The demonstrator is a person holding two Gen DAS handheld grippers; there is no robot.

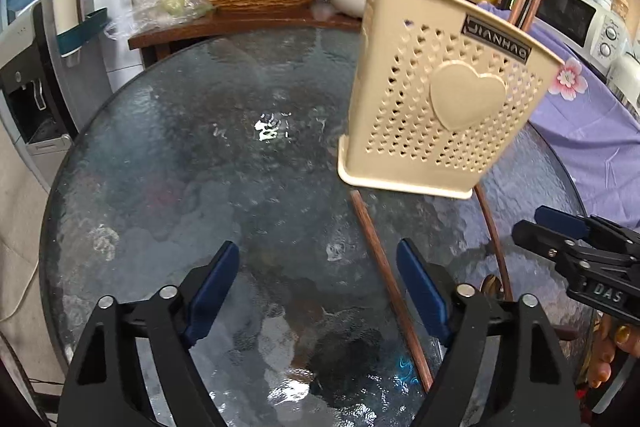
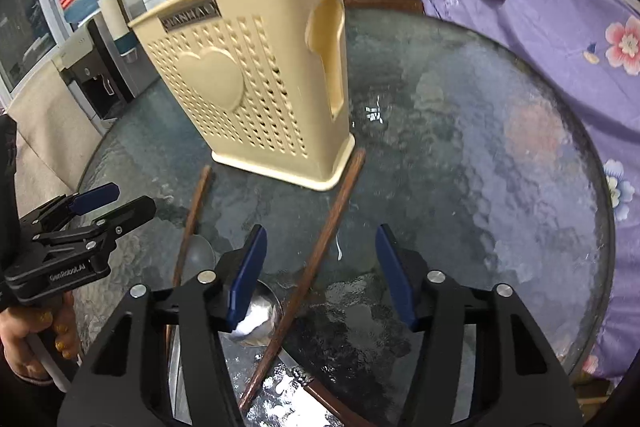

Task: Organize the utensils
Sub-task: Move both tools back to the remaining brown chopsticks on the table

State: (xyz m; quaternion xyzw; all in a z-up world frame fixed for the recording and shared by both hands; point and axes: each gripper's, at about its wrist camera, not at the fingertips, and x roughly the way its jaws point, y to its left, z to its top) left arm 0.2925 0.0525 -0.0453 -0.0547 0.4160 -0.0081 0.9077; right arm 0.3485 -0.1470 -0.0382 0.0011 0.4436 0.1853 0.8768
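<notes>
Ahead of both empty, spread-fingered grippers, left [image 1: 318, 289] and right [image 2: 320, 273], stands the beige perforated plastic utensil holder [image 2: 256, 83] on the round glass table [image 2: 480, 187]; brown wooden chopsticks [image 2: 308, 275] and a steel spoon [image 2: 260, 315] lie near the right gripper.

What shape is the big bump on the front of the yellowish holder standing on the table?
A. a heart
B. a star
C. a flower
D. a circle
A: the beige utensil holder has a raised heart in the middle of its perforated front wall, seen again in the right wrist view.
</notes>
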